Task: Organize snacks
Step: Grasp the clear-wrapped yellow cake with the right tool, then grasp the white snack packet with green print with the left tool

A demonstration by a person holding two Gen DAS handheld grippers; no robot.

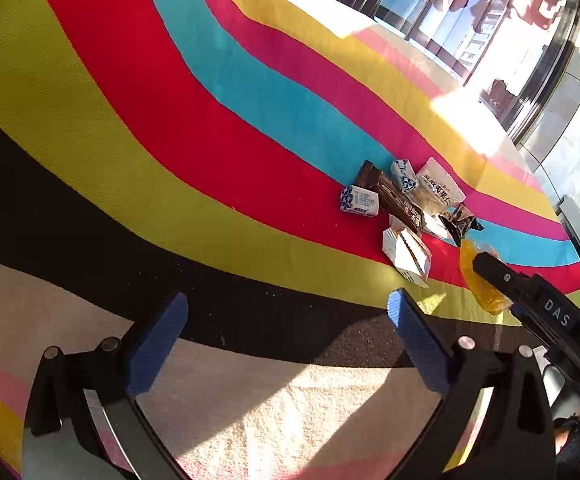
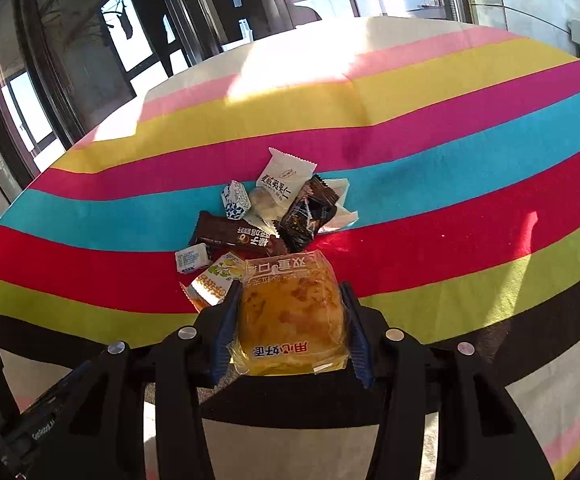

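The right gripper (image 2: pixel 290 312) is clamped on a bun (image 2: pixel 291 320) in a clear wrapper, a blue pad (image 2: pixel 226 332) pressing each side. The bun fills the gap between the jaws and its printed top edge sticks out past the fingertips toward 12 o'clock.

Just beyond that edge lies the snack pile on the striped cloth (image 2: pixel 449 216). At 10 o'clock from the bun, touching the left finger, is a yellow-green packet (image 2: pixel 214 280). Beside it, further toward 10 o'clock, sits a small white candy (image 2: pixel 192 258). At 11 o'clock a brown bar (image 2: pixel 234 234) lies crosswise. Near 12 o'clock a dark wrapper (image 2: pixel 307 216) stands tilted, with a white nut packet (image 2: pixel 284 184) behind it and a blue-white candy (image 2: pixel 234 200) to that packet's left. A crumpled clear wrapper (image 2: pixel 341 208) lies at 1 o'clock, behind the dark one.

The left gripper (image 1: pixel 290 308) stands wide open with nothing between its pads, over the black and cream bands of the cloth. From it the pile is at 1 o'clock, well apart. In the left wrist view, the right gripper enters from 3 o'clock with the bun (image 1: pixel 477 280) in its jaws, near the pile's closest packet (image 1: pixel 407 254).
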